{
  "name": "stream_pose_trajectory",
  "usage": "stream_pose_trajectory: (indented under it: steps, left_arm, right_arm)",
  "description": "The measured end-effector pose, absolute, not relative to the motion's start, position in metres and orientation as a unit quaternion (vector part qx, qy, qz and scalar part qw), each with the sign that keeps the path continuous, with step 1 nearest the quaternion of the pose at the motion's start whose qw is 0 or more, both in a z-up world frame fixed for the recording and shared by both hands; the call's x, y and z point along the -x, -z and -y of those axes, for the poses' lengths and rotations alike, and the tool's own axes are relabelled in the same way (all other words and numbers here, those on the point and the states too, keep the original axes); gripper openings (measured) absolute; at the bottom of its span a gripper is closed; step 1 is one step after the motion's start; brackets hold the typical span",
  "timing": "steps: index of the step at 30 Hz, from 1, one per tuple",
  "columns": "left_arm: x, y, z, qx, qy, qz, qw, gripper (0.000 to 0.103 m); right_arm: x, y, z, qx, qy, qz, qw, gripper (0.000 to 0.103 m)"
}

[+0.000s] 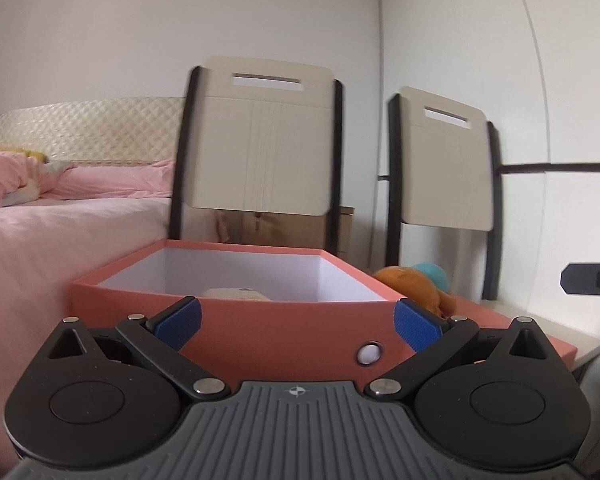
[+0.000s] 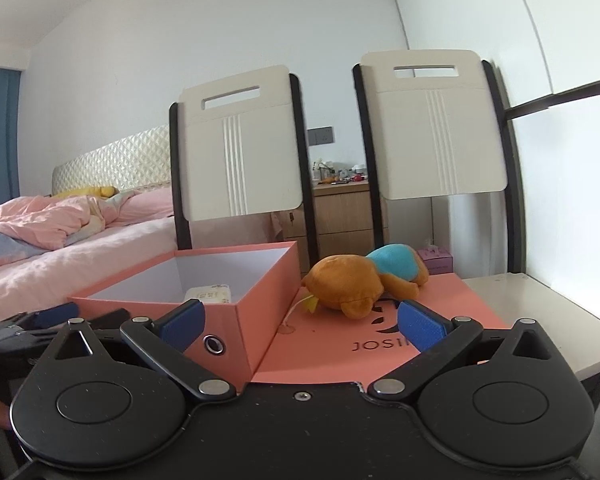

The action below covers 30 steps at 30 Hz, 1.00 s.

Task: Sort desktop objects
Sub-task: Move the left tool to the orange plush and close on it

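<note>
While both tongs hang wide apart and grip nothing, the open coral box (image 1: 236, 320) serves as the landmark for everything else; the left tongs (image 1: 296, 320) face its near wall head-on, blue pads (image 1: 178, 322) spread to either side of that wall, with a round eyelet (image 1: 369, 354) low on the wall toward the right pad; inside the box, near the front wall, lies a pale packet (image 2: 209, 295), only its top showing in the left view. The right tongs (image 2: 302, 327) point just right of the box, over the flat coral lid (image 2: 364, 352) that lies beside it and touches its right wall; on that lid, beside the box's far right corner, an orange plush toy (image 2: 352, 284) with a teal patch lies on its side. The lid rests on a pale counter (image 2: 540, 312); behind the box stand two cream chair backs (image 2: 240, 152); to its left runs a pink bed (image 2: 80, 240).
</note>
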State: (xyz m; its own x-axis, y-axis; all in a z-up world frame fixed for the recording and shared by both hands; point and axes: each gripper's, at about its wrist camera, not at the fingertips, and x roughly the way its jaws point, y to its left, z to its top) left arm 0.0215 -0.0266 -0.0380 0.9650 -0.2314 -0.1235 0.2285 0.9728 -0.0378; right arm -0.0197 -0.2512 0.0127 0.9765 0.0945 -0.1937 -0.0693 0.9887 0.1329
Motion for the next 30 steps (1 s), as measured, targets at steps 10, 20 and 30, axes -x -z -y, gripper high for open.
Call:
stream_pose_trajectory:
  steps: [10,20,30]
  left_arm:
    - [-0.044,0.030,0.106,0.013,0.198,-0.056,0.978,0.103]
    - [-0.118,0.031,0.212,0.010,0.205,-0.097,0.974,0.103]
    - [-0.228,0.042,0.256,0.048,0.094,-0.214,0.971,0.103]
  right_arm:
    - [0.047,-0.011,0.290,-0.066,-0.005,-0.109,0.992,0.102]
    - [0.074,-0.005,0.337,-0.104,0.032,-0.107,0.988,0.102]
    - [0.087,-0.002,0.359,-0.133,0.022,-0.100,0.986,0.102]
